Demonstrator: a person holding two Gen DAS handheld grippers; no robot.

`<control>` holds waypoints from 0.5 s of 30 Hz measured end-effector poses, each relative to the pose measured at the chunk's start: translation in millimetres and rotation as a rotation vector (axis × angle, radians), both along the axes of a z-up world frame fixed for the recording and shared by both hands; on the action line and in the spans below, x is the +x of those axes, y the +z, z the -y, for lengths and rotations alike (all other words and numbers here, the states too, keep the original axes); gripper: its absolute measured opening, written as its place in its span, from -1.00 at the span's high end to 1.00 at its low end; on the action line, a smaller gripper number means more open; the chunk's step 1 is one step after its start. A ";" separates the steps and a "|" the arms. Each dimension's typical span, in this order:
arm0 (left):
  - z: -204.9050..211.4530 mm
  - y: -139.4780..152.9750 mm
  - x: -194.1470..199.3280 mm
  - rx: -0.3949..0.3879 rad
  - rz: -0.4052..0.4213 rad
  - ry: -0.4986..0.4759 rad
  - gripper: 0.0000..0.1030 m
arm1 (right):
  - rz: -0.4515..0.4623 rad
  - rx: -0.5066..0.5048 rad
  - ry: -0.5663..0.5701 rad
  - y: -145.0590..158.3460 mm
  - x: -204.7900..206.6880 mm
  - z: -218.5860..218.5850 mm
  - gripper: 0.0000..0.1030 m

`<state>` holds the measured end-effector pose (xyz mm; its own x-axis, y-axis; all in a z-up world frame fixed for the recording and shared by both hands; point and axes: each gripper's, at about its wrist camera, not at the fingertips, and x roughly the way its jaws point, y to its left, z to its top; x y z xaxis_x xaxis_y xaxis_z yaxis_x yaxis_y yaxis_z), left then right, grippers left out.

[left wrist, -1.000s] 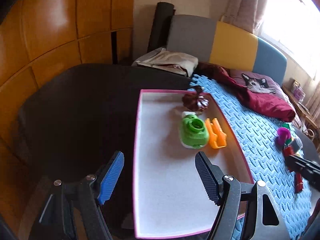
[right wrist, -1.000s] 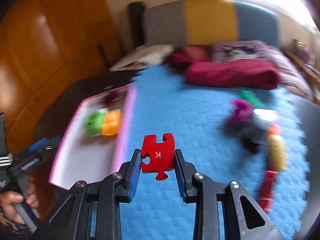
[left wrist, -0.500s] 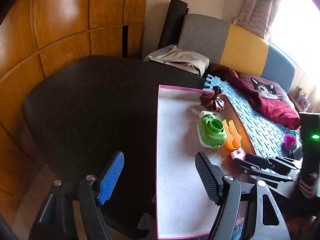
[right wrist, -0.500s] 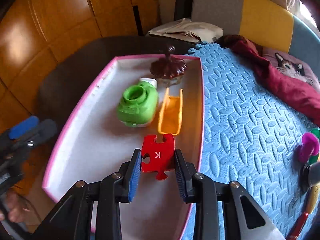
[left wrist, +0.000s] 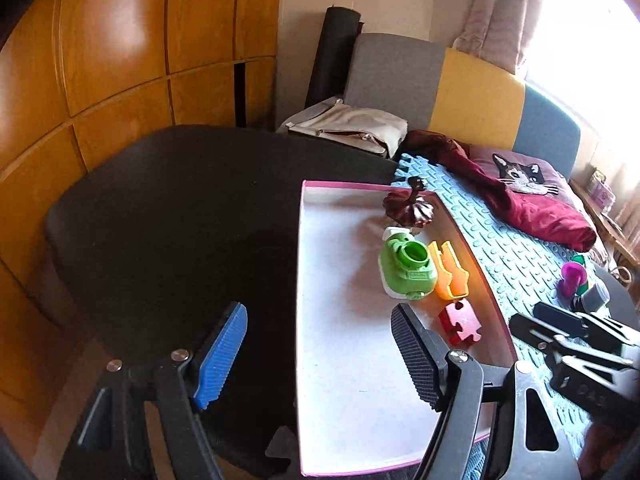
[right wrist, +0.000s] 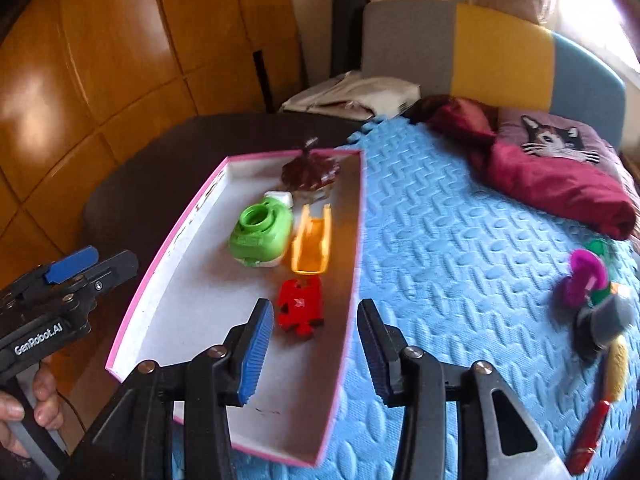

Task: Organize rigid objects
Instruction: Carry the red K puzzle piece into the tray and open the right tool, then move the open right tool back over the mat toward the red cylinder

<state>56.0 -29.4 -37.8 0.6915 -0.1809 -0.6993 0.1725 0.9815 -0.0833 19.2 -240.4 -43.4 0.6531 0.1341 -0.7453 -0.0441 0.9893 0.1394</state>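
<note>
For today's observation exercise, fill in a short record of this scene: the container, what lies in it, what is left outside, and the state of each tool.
container: pink-rimmed tray, beside the blue foam mat
in tray: red puzzle piece, orange piece, green toy, dark brown toy
outside, on mat: cluster of toys
right tool: open, jaws just widened, puzzle piece lying free ahead of them
left tool: open, holding nothing

Red puzzle piece [right wrist: 299, 307] lies flat in pink-rimmed white tray [right wrist: 176, 240], just below orange open-topped piece [right wrist: 312, 245]. Green round-holed toy [right wrist: 262, 236] sits left of orange. Dark brown ridged object [right wrist: 310, 172] at tray's far end.
</note>
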 end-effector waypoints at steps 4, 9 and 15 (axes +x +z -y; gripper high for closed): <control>8.0 4.4 -5.5 0.014 0.018 -0.024 -0.47 | 0.031 -0.017 -0.050 11.7 -18.9 21.0 0.14; 20.3 10.4 -13.6 0.028 0.037 -0.062 -0.47 | 0.060 -0.046 -0.118 22.2 -37.4 50.1 0.14; 35.5 14.4 -21.1 0.041 0.046 -0.104 -0.50 | 0.095 -0.072 -0.234 32.7 -61.9 100.0 0.14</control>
<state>35.0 -64.9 -23.4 0.7020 -0.2255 -0.6755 0.2764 0.9605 -0.0334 -42.7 -340.4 -10.7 0.7274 -0.0799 -0.6815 0.1777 0.9812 0.0747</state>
